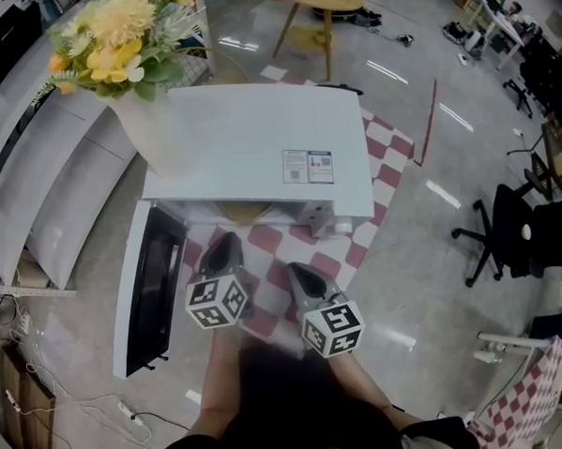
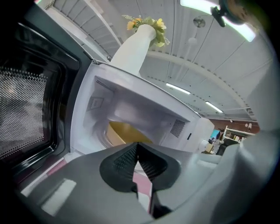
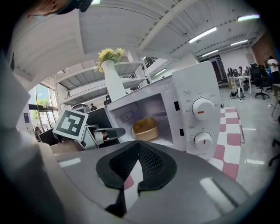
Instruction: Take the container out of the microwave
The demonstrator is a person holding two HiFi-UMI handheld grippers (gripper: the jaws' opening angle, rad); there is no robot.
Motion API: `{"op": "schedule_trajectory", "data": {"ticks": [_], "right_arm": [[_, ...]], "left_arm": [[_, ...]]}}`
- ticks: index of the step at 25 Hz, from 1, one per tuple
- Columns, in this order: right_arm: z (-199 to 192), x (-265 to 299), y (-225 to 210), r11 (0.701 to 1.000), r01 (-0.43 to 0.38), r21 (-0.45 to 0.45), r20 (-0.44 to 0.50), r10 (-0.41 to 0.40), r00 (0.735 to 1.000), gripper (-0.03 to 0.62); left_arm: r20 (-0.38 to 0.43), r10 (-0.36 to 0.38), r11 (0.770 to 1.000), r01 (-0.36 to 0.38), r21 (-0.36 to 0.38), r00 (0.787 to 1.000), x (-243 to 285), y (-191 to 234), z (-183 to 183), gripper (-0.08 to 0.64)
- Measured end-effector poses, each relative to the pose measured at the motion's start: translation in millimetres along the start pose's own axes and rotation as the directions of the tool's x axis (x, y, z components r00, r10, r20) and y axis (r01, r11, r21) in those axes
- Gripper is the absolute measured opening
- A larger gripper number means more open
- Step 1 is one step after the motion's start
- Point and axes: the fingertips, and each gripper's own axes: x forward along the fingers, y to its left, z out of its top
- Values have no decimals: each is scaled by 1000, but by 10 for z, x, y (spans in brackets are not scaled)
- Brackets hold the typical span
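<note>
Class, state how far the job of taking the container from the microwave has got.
Done: the microwave door stands open. In hand: left claw and right claw, both shut and empty, hover before it. Left: the yellow container sits inside, ungrasped.

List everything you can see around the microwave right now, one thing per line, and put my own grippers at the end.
microwave: one, white, on the tablecloth
door: one, black window, swung open at the microwave's left
container: one, yellow, inside the microwave
dials: two, white, on the microwave's front panel
vase: one, white, on top of the microwave
flowers: one bunch, yellow, in the vase
tablecloth: one, red and white checks, under the microwave
office chair: one, black, on the floor to the right
left gripper: one, grey, shut and empty, before the opening
right gripper: one, grey, shut and empty, beside it
</note>
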Motion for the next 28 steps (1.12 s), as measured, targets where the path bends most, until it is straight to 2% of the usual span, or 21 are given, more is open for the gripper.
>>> {"op": "schedule_trajectory", "data": {"ticks": [14,17,24,28], "right_arm": [[-1,228,-93,999,-44,-28,-10,44,999,0],[-15,273,-100,998,-56,-23,-20,55,998,1],[-26,319,-127,996,-87,-27,-42,86,995,0],[-28,345,-141,994,-107,-27,-52,106,993,0]], "left_arm": [[7,65,987,-63,-146,998,209,168,46,12],[-8,58,983,-59,-175,998,261,173,42,89],[-8,93,963,-92,-253,996,395,247,61,121],[-17,120,961,-120,-247,993,473,285,76,140]]}}
